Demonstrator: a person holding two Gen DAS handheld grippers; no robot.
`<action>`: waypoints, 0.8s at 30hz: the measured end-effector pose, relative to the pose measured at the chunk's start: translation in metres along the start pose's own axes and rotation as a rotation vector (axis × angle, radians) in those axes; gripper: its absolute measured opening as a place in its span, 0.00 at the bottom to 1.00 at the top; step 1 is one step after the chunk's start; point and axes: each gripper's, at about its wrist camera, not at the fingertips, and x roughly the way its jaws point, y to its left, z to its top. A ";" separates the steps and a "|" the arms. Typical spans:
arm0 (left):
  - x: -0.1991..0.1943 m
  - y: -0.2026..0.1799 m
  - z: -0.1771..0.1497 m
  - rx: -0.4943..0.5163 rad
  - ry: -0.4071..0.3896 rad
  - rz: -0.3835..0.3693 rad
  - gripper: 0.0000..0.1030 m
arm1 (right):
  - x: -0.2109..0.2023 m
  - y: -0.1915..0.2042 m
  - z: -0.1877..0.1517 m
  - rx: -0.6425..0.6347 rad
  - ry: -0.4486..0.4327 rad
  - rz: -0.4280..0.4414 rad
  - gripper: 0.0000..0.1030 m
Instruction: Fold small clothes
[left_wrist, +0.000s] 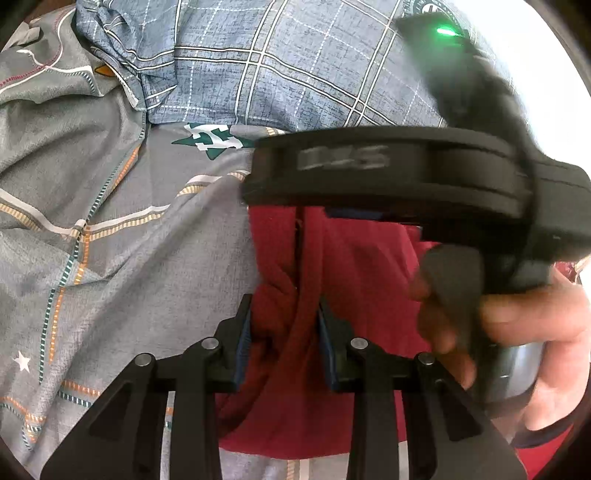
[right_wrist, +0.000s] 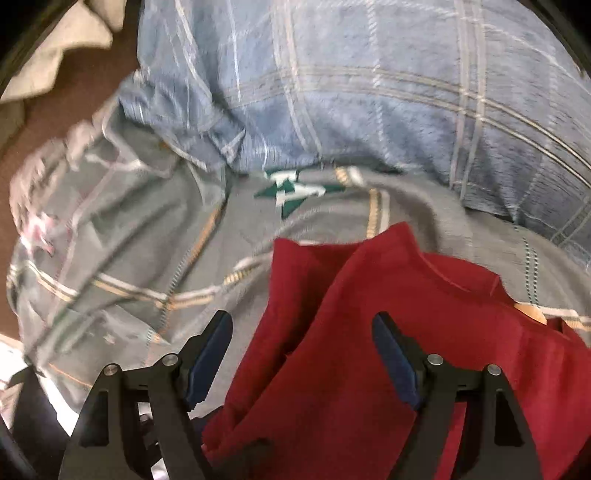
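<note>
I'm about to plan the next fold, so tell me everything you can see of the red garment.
The red garment is a small, dark red piece of soft, fleece-like cloth, crumpled into ridges and overlapping flaps, not flat. It lies on the grey patterned bedsheet, below the blue checked pillow. The left gripper has its jaws pinched on a bunched ridge. The right gripper hangs over it with jaws open, gripping nothing.

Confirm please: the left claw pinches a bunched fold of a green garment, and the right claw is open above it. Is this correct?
Only the colour is wrong. The garment is red, not green, as the left wrist view shows. The left claw does pinch its bunched fold, and the right claw is open above it.
</note>
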 end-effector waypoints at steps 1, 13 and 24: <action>0.000 -0.001 -0.001 0.007 0.000 0.008 0.28 | 0.006 0.002 0.001 -0.004 0.015 -0.005 0.77; 0.012 -0.004 -0.002 0.054 0.009 0.095 0.60 | -0.007 -0.016 -0.009 -0.040 -0.049 -0.012 0.17; 0.019 -0.006 0.000 0.060 0.022 0.061 0.35 | -0.025 -0.029 -0.013 0.001 -0.086 0.069 0.16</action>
